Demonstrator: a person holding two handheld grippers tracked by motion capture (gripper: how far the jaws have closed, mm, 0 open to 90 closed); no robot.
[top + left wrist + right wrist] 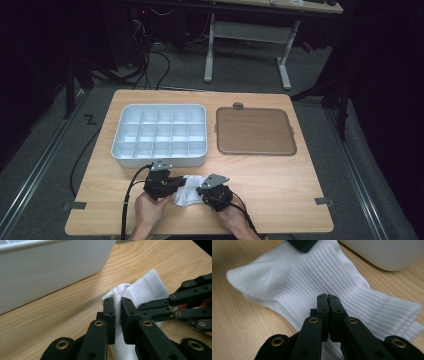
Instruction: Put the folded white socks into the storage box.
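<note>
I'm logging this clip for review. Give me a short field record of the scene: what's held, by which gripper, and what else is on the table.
held: white sock
left gripper: shut on sock
right gripper: shut on sock
sock place: near table edge, in front of tray
tray: white, divided compartments, no contents seen
mat: brown, right of tray

A pale wooden table stands on grey carpet. On its far left half sits a white tray split into a grid of small compartments, all bare as far as I can see. Just beside it on the right, not touching, lies a flat brown board with rounded corners and a paler rim. A small grey disc, maybe a cap, rests at the board's far edge. Grey tape strips mark the near corners. Beyond the table stands a white desk frame, with black cables trailing over the floor to its left.
</note>
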